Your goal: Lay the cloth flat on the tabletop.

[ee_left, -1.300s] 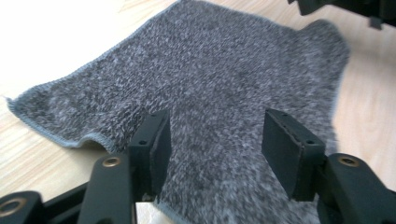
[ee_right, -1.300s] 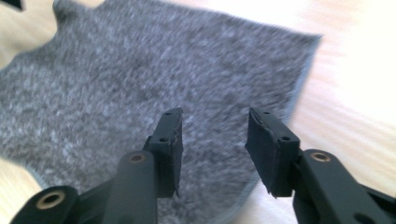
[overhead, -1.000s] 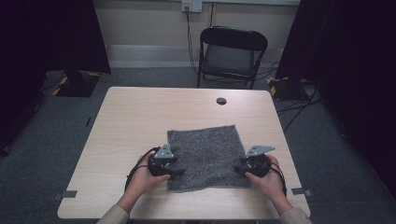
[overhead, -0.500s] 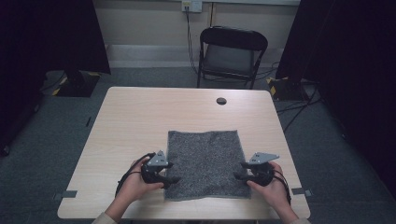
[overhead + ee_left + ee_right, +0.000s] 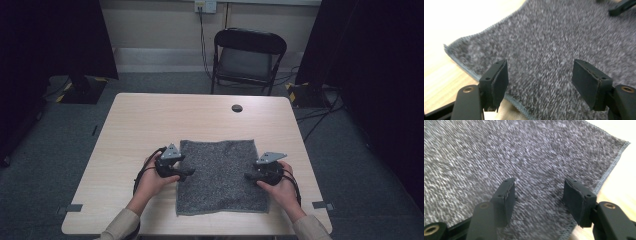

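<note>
Cloth: a grey towel (image 5: 220,175) lies flat in the lower middle of the high view, on the near half of the worktop (image 5: 150,120), squared to its front edge so both hands can reach a side each.

Left claw: the left claw (image 5: 187,172) sits at the towel's left hem, left of centre in the frame. Its jaws have just been opening, and in the left gripper view (image 5: 539,80) they stand spread above the pile with the stitched hem running under the left one; nothing is pinched between them.

Right claw: the right claw (image 5: 248,175) mirrors it at the right hem. The right gripper view (image 5: 537,195) shows its jaws released too, having opened a moment back, hovering over the fabric beside the stitched edge at the right of the frame.

Why so placed: the two claws face each other across the cloth, likely so each can take a side for a fold or a lift.

Doubt: both gripper views are motion-blurred, so whether a pad brushes the nap is hard to tell.

Surroundings: a round dark grommet (image 5: 237,108) marks the worktop's far side; a folding chair (image 5: 247,57) stands beyond it.
</note>
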The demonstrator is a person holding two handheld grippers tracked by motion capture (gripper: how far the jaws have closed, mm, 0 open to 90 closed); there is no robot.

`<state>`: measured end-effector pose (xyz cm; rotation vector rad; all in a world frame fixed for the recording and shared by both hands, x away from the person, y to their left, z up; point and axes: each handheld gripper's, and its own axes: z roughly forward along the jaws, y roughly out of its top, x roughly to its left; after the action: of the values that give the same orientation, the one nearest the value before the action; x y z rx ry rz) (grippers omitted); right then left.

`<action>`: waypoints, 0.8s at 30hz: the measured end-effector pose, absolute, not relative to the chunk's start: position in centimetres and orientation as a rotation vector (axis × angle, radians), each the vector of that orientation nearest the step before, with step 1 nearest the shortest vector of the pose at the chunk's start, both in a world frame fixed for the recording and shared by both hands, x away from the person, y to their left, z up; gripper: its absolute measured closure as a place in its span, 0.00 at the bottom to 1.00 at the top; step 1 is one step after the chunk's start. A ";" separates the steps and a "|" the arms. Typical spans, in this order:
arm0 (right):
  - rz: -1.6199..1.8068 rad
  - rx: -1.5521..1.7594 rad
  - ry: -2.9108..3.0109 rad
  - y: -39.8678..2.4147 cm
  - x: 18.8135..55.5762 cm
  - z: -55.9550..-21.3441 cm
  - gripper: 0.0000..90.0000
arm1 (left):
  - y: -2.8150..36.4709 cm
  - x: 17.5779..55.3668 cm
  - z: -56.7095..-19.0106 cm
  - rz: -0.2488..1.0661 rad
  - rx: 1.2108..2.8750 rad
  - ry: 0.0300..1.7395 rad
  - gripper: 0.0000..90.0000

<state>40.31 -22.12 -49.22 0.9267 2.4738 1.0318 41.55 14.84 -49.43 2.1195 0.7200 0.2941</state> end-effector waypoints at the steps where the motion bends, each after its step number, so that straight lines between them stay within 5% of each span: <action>1: 1.044 0.934 2.471 -22.2 40.2 -49.3 0.47 | 14.8 41.4 -49.7 0.287 2.134 0.718 0.31; 15: 1.098 0.943 2.469 -22.2 36.9 -49.6 0.38 | 15.1 39.7 -49.8 0.278 2.198 0.688 0.30; 24: 1.164 1.003 2.397 -23.1 39.6 -48.0 0.40 | 16.0 42.1 -48.3 0.362 2.082 0.816 0.33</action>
<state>39.59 -23.12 -47.97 1.0028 2.3973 1.1642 42.12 16.03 -48.30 2.0823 0.8158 0.3620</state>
